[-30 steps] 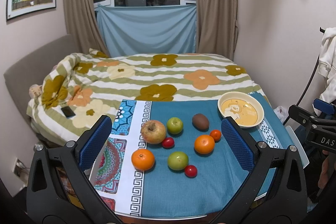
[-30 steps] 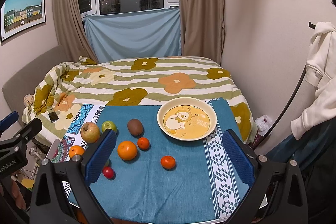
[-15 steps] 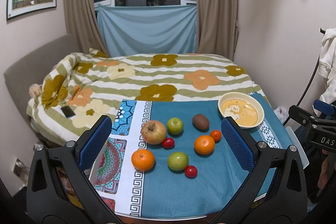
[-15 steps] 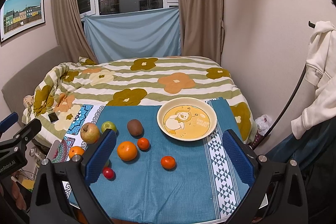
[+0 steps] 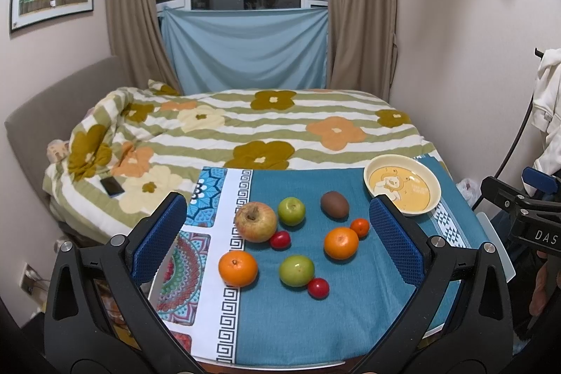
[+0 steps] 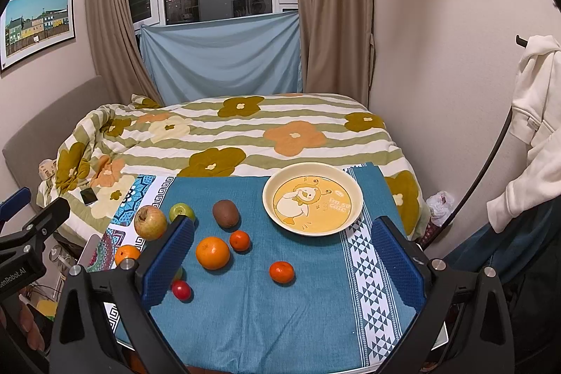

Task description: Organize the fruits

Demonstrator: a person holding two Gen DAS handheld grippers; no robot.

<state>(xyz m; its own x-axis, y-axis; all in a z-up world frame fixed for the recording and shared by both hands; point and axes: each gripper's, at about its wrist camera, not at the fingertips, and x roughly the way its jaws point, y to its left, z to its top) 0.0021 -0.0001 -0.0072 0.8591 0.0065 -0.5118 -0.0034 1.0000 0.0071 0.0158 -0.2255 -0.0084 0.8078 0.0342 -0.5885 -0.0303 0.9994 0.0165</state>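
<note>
Several fruits lie on a blue tablecloth [image 5: 287,321]: a red-yellow apple [image 5: 255,222], two green apples [image 5: 291,211] [image 5: 296,270], a kiwi [image 5: 335,204], oranges [image 5: 237,268] [image 5: 340,243], a small mandarin [image 5: 360,227] and cherry tomatoes [image 5: 280,239] [image 5: 318,287]. A yellow bowl [image 6: 270,195] with a duck picture stands empty at the back right. Another mandarin [image 6: 281,271] lies in front of it. My left gripper [image 5: 277,242] is open and empty above the table's near edge. My right gripper [image 6: 280,262] is open and empty, nearer the bowl.
The table stands against a bed with a flowered quilt [image 5: 245,125]. A phone [image 5: 112,186] lies on the quilt at the left. A white garment [image 6: 536,128] hangs at the right. A wall is close on the right.
</note>
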